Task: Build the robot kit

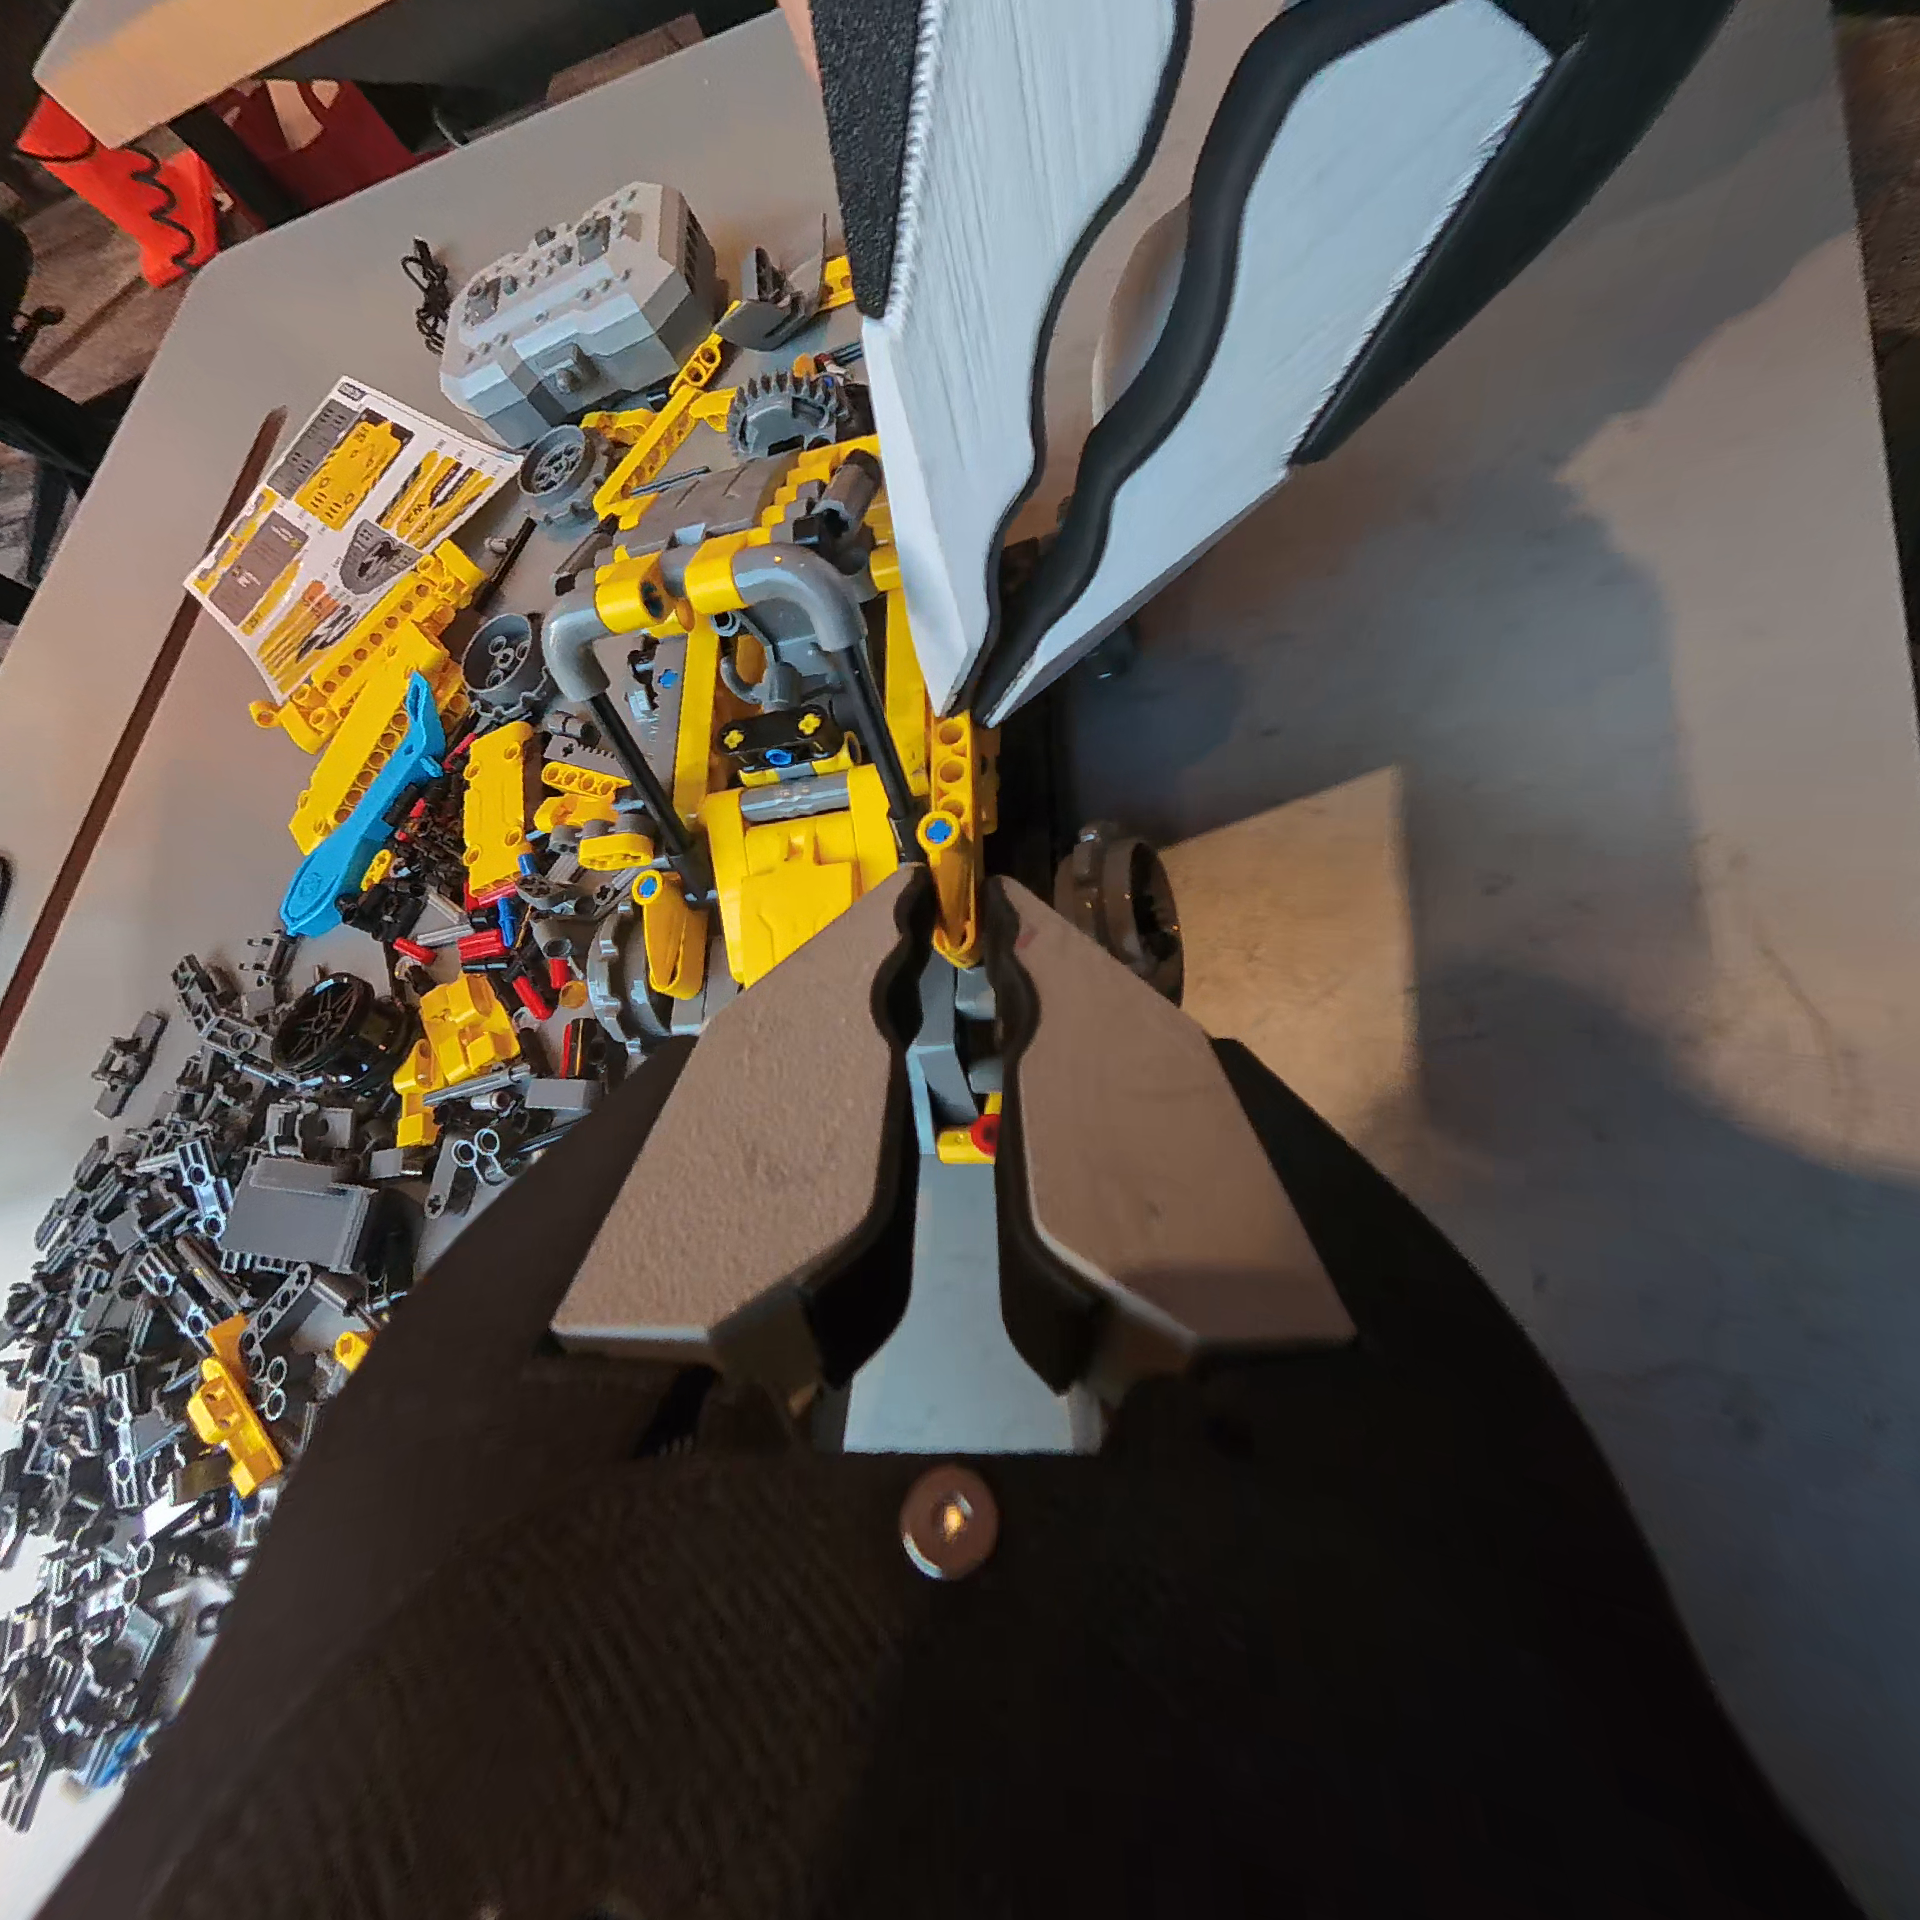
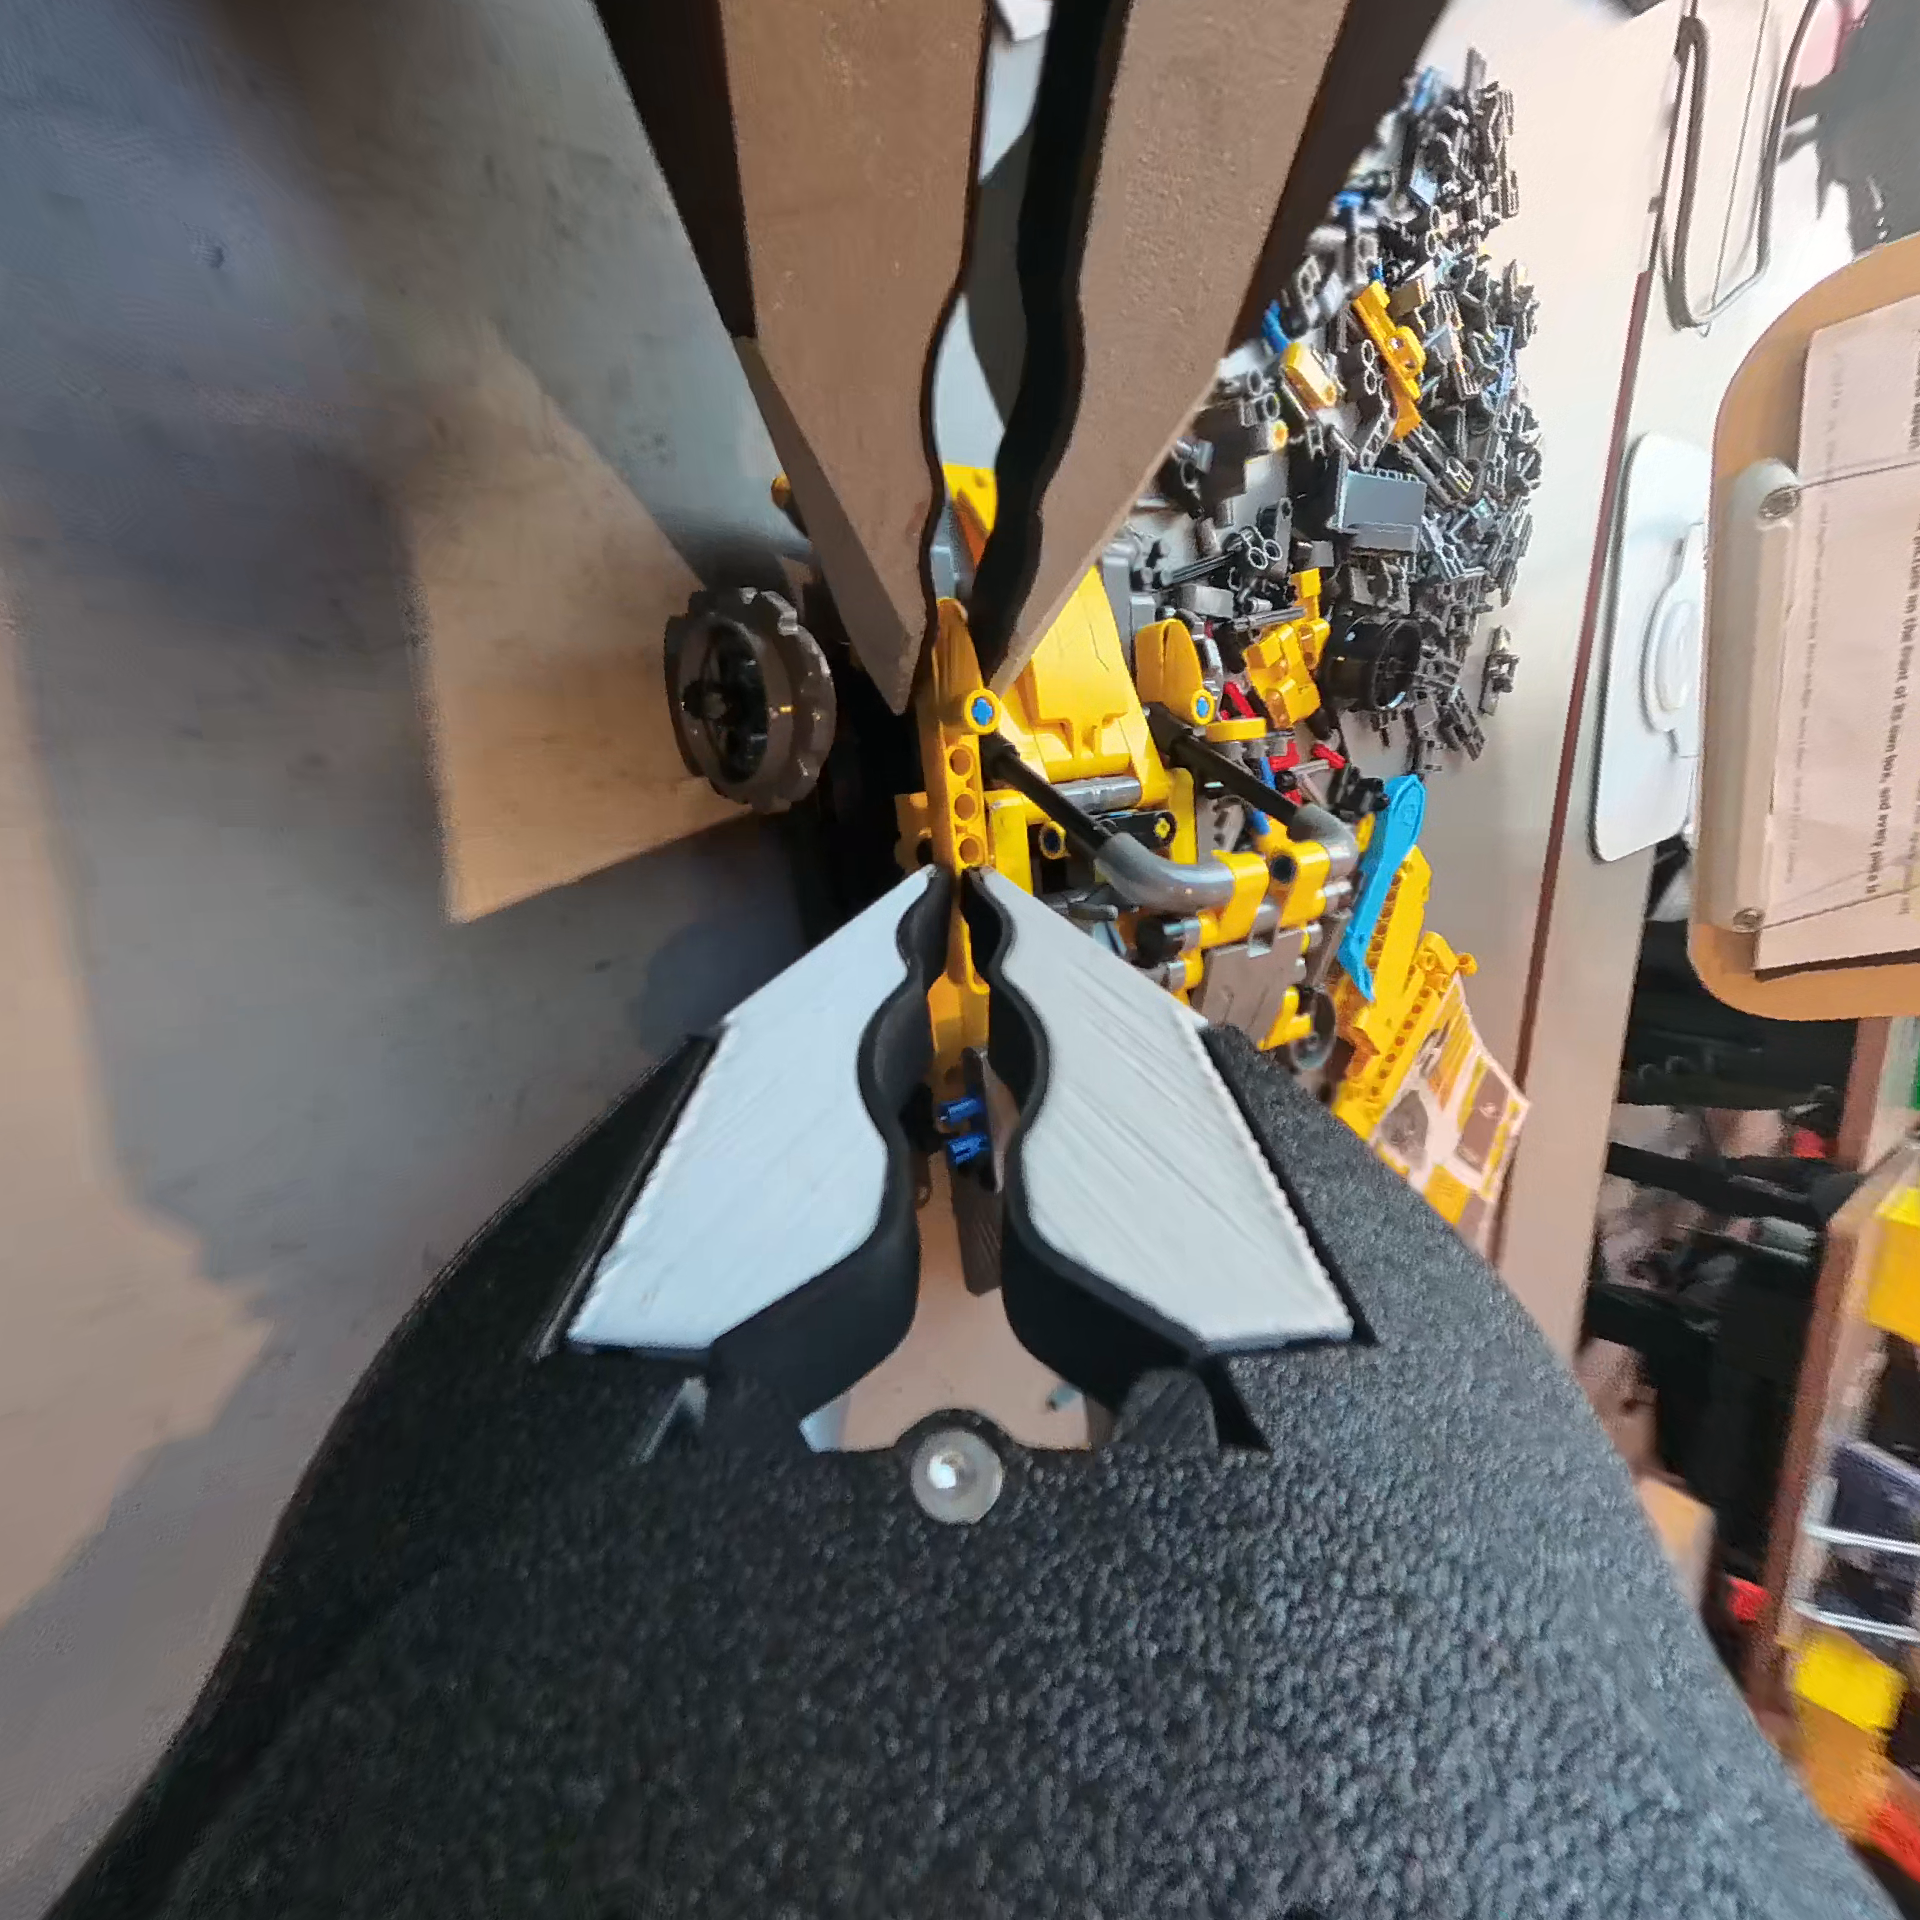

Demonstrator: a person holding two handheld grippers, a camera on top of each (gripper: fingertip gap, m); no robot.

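Observation:
A yellow and grey brick-built vehicle model (image 1: 790, 873) lies on the grey table (image 1: 1455, 727). A yellow perforated beam (image 1: 951, 790) runs along its right side. My left gripper (image 1: 956, 899), with brown-grey fingers, is shut on the near end of this beam. My right gripper (image 1: 966, 717), with white fingers, comes in from the top and is shut on the far end. In the right wrist view the right gripper (image 2: 951, 881) clamps the beam (image 2: 954, 769), and the left gripper (image 2: 951, 681) clamps it from the opposite side. The tips stand a short beam's length apart.
A dark toothed wheel (image 1: 1127, 914) sits just right of the model, also in the right wrist view (image 2: 748, 717). Left of the model lie a blue tool (image 1: 364, 821), a sticker sheet (image 1: 332, 520), a grey hub block (image 1: 582, 301) and a pile of dark loose parts (image 1: 156, 1247). Left and right tips are no more than a few centimetres apart. The grey hub block (image 1: 582, 301) is about equally far from each gripper, around 25 centimeters.

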